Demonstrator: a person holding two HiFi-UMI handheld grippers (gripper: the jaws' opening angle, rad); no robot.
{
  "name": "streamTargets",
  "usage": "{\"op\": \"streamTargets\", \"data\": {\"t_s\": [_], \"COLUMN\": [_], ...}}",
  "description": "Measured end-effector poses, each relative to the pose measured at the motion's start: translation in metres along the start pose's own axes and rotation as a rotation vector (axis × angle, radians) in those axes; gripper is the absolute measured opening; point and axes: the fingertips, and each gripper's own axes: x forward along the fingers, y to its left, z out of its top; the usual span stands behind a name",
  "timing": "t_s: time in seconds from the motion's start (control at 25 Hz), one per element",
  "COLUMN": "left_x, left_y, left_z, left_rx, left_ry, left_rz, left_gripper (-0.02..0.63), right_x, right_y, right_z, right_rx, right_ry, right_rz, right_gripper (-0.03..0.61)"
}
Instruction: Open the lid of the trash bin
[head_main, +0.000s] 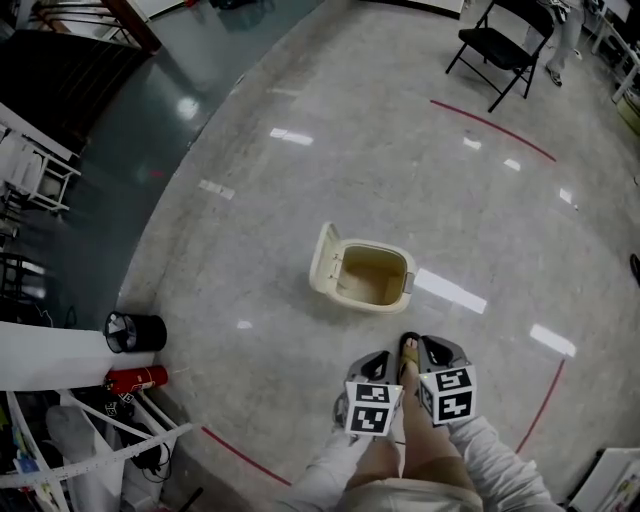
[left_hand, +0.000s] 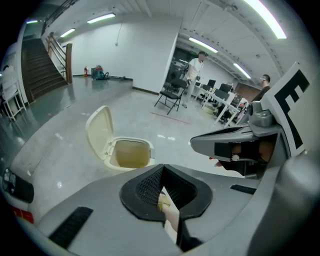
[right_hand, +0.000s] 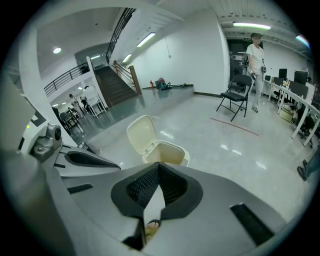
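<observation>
A cream trash bin (head_main: 372, 278) stands on the grey floor with its lid (head_main: 325, 257) swung up on the left side, so the inside shows bare. Both grippers hang side by side above the person's legs, short of the bin and apart from it. The left gripper (head_main: 378, 360) and the right gripper (head_main: 432, 350) are both shut with nothing in them. In the left gripper view the bin (left_hand: 127, 154) and its raised lid (left_hand: 98, 131) lie beyond the left gripper (left_hand: 162, 174). In the right gripper view the bin (right_hand: 167, 150) sits just past the right gripper (right_hand: 159, 172).
A black folding chair (head_main: 500, 42) stands at the far right, with a person beside it. A black can (head_main: 135, 332), a red extinguisher (head_main: 138, 379) and a white rack (head_main: 90, 440) crowd the near left. Red tape lines (head_main: 495, 128) mark the floor. Stairs (left_hand: 37, 70) rise at the far left.
</observation>
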Motion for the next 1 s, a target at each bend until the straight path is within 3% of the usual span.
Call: {"op": "streamTargets", "data": {"t_s": [0.48,1.0], "left_x": [-0.049,-0.082], "left_y": [-0.021,-0.02], "left_z": [0.016,0.03], "left_rx": [0.012,0.05], "left_ry": [-0.045,-0.088], "left_rz": [-0.018,-0.013], "left_gripper": [0.005,0.005], "right_x": [-0.056,-0.082], "right_y": [0.032,0.047], "right_z": [0.016,0.029], "right_rx": [-0.044,-0.094], "right_ry": [-0.048,-0.089], "right_rz": [0.051,0.046], "right_gripper": [-0.006,-0.006]}}
